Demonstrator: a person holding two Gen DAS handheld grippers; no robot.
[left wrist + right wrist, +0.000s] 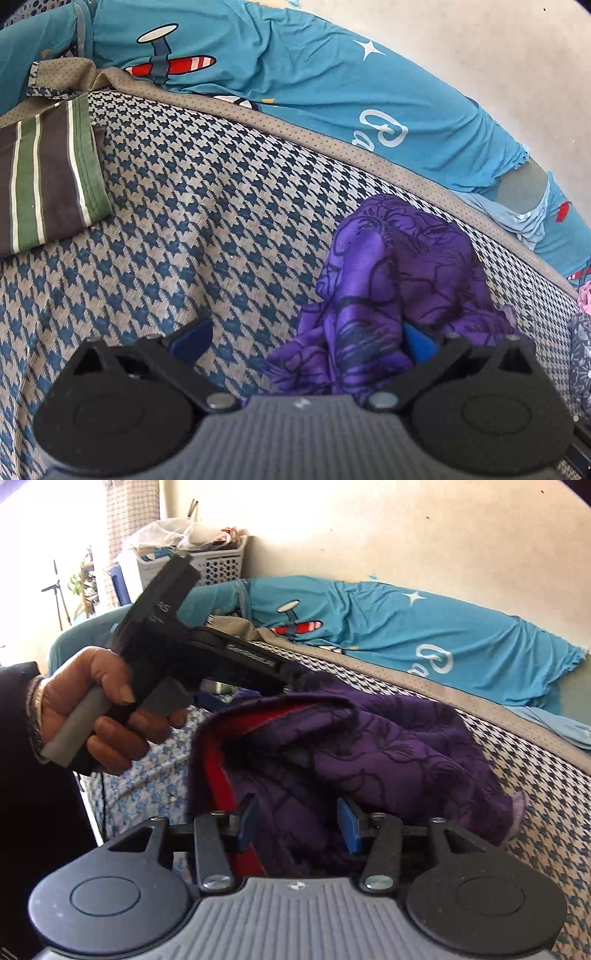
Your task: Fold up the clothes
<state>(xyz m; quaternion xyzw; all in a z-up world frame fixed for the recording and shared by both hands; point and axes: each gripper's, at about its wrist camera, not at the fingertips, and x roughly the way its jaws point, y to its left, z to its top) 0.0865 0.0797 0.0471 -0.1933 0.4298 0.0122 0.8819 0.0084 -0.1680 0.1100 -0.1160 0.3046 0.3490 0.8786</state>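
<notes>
Both my grippers stand with jaws apart: left gripper (306, 343) wide, right gripper (297, 825) narrower, purple garment (369, 738) bunched between, unclamped, on the houndstooth bed (207, 206). Next: I'd pinch an edge.

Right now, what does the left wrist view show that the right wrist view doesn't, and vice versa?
Left wrist only: a folded striped cloth on the checked bed cover, and the left hand-held gripper, open, with the purple garment draped over one pad.

Right wrist only: a hand on the other gripper's handle, a laundry basket by the wall, the garment's red lining, and the right hand-held gripper, open.

Both: the purple garment, the blue airplane-print fabric and the checked bed cover.
</notes>
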